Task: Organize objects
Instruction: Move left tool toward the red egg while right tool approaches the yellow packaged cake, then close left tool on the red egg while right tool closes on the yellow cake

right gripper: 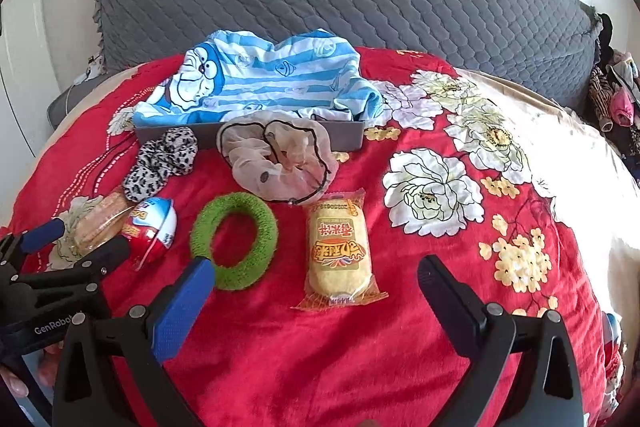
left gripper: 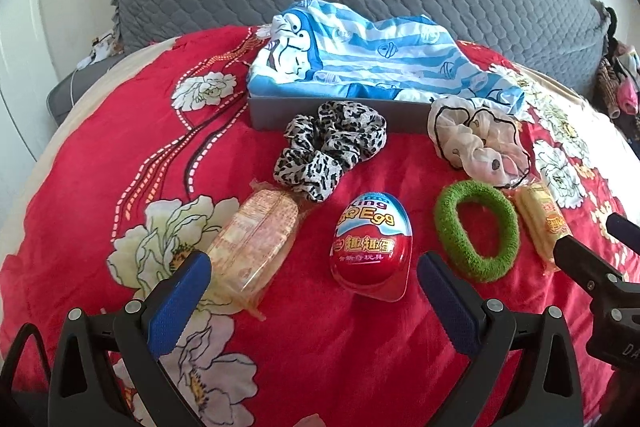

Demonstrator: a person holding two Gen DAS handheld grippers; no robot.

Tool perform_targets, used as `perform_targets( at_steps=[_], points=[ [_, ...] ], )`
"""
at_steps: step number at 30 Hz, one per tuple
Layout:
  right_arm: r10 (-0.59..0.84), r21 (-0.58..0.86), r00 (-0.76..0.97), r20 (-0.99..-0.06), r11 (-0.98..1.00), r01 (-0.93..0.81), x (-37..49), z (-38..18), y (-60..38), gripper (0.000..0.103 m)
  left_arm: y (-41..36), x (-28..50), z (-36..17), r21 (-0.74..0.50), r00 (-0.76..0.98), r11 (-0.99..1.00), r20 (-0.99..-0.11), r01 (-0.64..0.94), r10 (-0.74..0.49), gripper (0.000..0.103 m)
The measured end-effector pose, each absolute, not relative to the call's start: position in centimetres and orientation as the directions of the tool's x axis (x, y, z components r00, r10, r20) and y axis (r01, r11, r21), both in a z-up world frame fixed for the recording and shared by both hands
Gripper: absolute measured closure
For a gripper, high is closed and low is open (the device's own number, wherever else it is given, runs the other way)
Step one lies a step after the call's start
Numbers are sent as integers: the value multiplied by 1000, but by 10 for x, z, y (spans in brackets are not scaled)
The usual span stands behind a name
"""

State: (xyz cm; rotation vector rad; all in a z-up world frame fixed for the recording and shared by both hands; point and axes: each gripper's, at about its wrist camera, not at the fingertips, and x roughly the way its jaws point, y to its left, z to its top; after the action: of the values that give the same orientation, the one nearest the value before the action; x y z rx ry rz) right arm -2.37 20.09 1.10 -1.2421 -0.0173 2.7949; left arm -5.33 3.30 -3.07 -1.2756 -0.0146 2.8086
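Blue-padded fingers frame the bottom of both wrist views, and both claws are spread wide with nothing between them. Straight ahead of the left gripper [left gripper: 314,281] sits the red and blue toy egg [left gripper: 371,246], lying on the red floral blanket [left gripper: 96,147] with its pointed end away from the claw, so its long axis runs along the fingers' line of reach. Just left of the egg is a clear-wrapped snack pack [left gripper: 256,247], tilted, and just right of it a green hair ring [left gripper: 478,231]. The right gripper [right gripper: 316,281] hovers directly before the yellow wrapped cake [right gripper: 339,253], whose long axis also points away from the claw, between the two fingers' paths; the green hair ring [right gripper: 234,241] lies beside that gripper's left finger. Farther back, a leopard scrunchie [left gripper: 330,147] and a pale sheer scrunchie [left gripper: 478,143] rest against the front wall of a grey tray [left gripper: 272,113], which already holds a blue striped cloth [left gripper: 360,59]. My judgement: sorting has hardly begun, and each claw is the nearer one for the item centred before it, needing only a straight advance and a close across the short width.
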Motion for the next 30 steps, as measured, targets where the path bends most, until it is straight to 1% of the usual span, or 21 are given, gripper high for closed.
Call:
perform_targets(
  at_steps=[13,21,30],
  points=[
    [111,-59,-642,-759,-993,-103,-42,3,221,1,40,-70,-41,-48,-646,-998,-760,-47,67,0],
    [115,-56,-622,-775,-992,-113,-50,-5,231,1,48,-74,-45,-28,-652,-997,-755,-66,64,0],
    [122,-79,-625,-771,-992,-96,-62,-8,232,1,49,-80,-50,-14,-663,-997,-746,-78,63,0]
  ],
)
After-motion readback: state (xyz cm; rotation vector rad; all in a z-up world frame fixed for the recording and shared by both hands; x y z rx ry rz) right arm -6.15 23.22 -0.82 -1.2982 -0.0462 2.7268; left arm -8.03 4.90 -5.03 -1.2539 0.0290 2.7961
